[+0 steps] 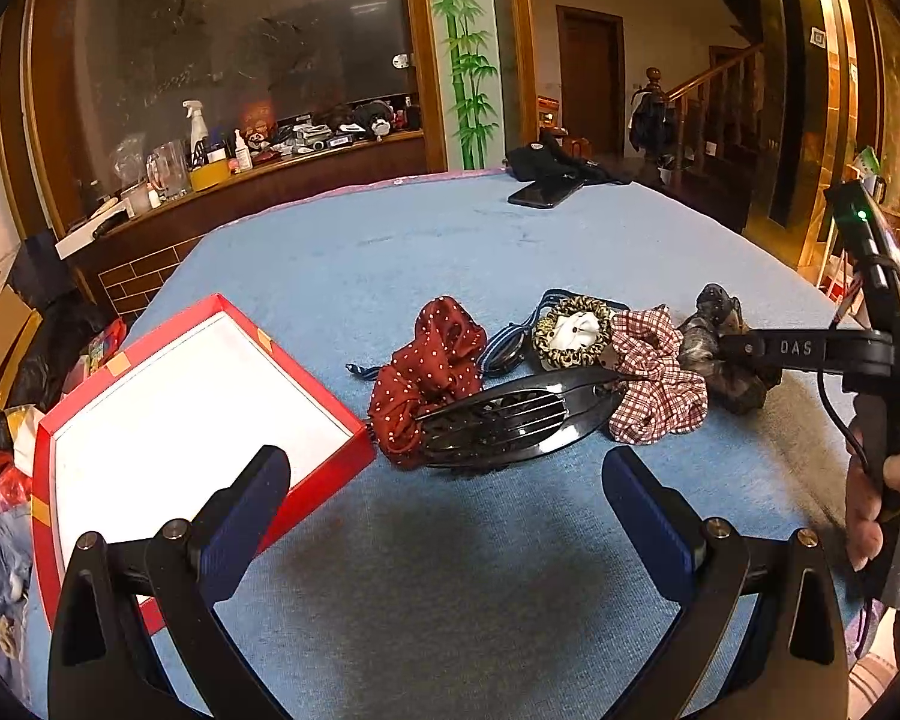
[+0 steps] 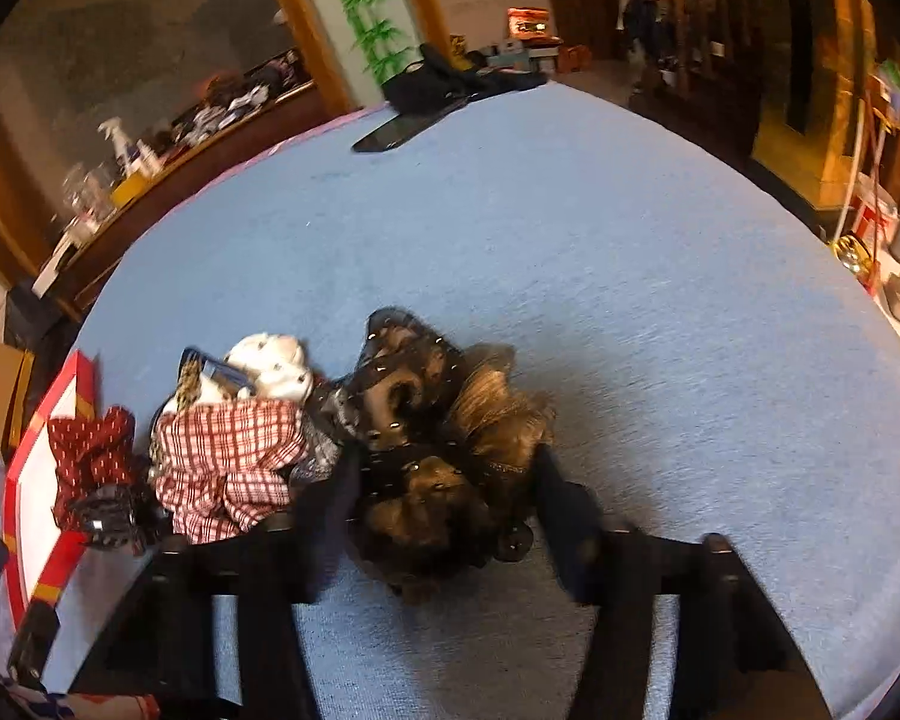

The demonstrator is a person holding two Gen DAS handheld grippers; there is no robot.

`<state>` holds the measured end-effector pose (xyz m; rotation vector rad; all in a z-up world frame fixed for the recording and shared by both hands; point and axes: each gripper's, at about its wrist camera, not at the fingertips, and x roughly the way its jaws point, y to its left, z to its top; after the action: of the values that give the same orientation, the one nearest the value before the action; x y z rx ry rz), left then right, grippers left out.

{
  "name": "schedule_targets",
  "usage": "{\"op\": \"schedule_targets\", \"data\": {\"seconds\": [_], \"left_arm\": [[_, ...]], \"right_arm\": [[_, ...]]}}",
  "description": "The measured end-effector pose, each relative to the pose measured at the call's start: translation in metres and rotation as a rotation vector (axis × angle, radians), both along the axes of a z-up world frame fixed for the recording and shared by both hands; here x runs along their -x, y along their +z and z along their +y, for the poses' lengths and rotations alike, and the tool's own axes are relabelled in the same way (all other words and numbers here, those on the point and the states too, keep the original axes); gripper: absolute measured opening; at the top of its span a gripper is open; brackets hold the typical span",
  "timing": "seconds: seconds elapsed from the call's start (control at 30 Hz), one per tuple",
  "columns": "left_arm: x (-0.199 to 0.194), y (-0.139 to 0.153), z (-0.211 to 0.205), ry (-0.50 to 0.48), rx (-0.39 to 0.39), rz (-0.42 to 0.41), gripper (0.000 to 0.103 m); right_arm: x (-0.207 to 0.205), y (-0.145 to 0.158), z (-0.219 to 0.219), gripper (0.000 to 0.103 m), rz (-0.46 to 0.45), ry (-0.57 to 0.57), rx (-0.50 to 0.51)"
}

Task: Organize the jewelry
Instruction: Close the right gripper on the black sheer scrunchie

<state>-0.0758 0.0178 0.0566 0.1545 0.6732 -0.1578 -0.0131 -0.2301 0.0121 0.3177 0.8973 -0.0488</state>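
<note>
A row of hair pieces lies on the blue cloth: a red dotted scrunchie (image 1: 426, 372), a black oval hair clip (image 1: 510, 420), a leopard-trimmed white scrunchie (image 1: 573, 333), a red-and-white plaid scrunchie (image 1: 654, 378) and a dark brown scrunchie (image 1: 708, 330). To their left stands an open red box (image 1: 324, 486) with a white inside. My left gripper (image 1: 444, 462) hovers open just in front of the clip, holding nothing. My right gripper (image 2: 444, 480) comes in from the right, its fingers (image 2: 330, 480) pressed on either side of the dark brown scrunchie (image 2: 426, 456), which fills the gap. The right wrist view is blurred.
A dark phone (image 1: 543, 192) and a black cloth bundle (image 1: 546, 159) lie at the table's far edge. A striped band (image 1: 504, 348) curls behind the scrunchies. A person's hand (image 1: 870, 510) grips the right tool's handle. A cluttered counter (image 1: 240, 156) runs behind the table, with floor clutter left of the box.
</note>
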Motion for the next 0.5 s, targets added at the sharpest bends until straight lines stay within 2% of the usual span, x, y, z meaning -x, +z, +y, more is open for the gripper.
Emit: {"op": "schedule_targets", "data": {"seconds": [0.03,0.07,0.13,0.2,0.33,0.5], "left_arm": [[0.000,0.000,0.000,-0.001,-0.003,0.000,0.103],[0.000,0.000,0.000,-0.001,-0.007,-0.003,0.103],[0.000,0.002,0.002,-0.007,-0.020,-0.017,0.103],[0.001,0.004,0.005,-0.025,-0.021,-0.029,0.103],[-0.005,0.008,0.014,-0.069,-0.011,-0.019,0.103],[-0.019,0.007,0.006,-0.173,-0.038,0.005,0.103]], "right_arm": [[0.002,0.001,0.001,0.034,-0.015,0.004,0.009],[0.004,0.003,0.003,0.032,-0.036,0.010,0.016],[0.012,0.008,0.002,0.015,-0.089,0.006,0.022],[0.024,0.014,-0.003,0.014,-0.172,-0.009,-0.005],[0.043,0.022,-0.014,0.011,-0.280,-0.032,-0.073],[0.052,0.028,-0.007,0.009,-0.340,-0.015,-0.075]]}}
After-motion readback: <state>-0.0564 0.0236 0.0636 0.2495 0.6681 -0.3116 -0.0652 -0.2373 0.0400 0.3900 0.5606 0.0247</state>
